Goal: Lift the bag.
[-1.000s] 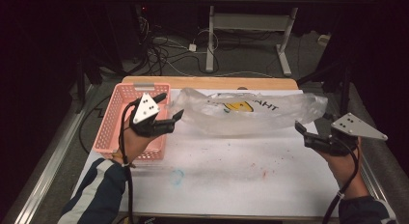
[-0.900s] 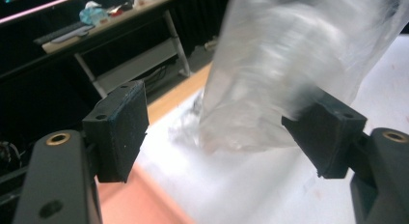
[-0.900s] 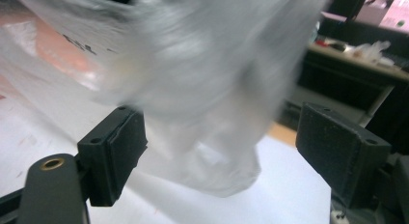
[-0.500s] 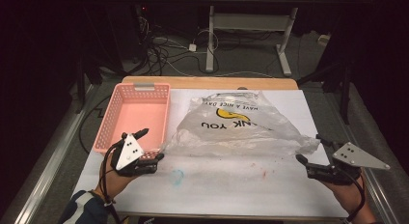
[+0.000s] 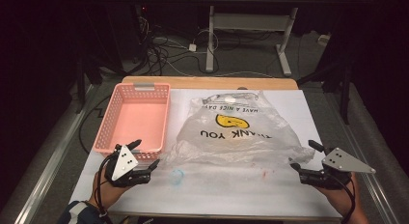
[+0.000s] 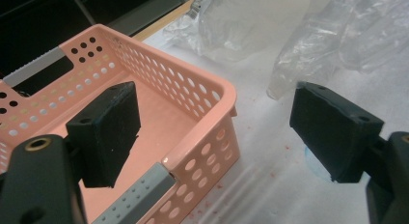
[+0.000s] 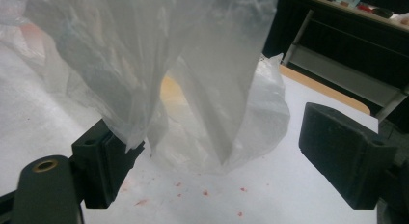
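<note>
While both grippers wait at the near edge of the table (image 5: 270, 195), a clear plastic bag (image 5: 236, 132) printed with a yellow smiley and "THANK YOU" lies spread flat across the white tabletop, its handles toward the far side. A pink basket (image 5: 115, 122) sits just left of the bag, empty as far as the high view shows.

Left gripper (image 5: 144, 167): jaws apart, holding nothing. It hovers over the basket's near right corner, seen close in the left gripper view (image 6: 212, 137), with the bag's near left corner (image 6: 289, 69) lying just beyond its right jaw.

Right gripper (image 5: 301, 159): jaws apart. In the right gripper view a loose fold of the bag (image 7: 193, 64) hangs down between the jaws and drapes against the left pad (image 7: 103, 161), but nothing is clamped.

Likely faults from this position:
- The film is thin and slippery; a shallow bite on the hanging fold could let it slide free once the bag is lifted.
- Closing the right jaws on one layer alone would lift one wall and leave the mouth shut.
- The left gripper stands very near the basket rim; a reach toward the bag's corner could knock or drag the basket.
- Uneven pulls from the two sides may crumple the bag rather than open it.
</note>
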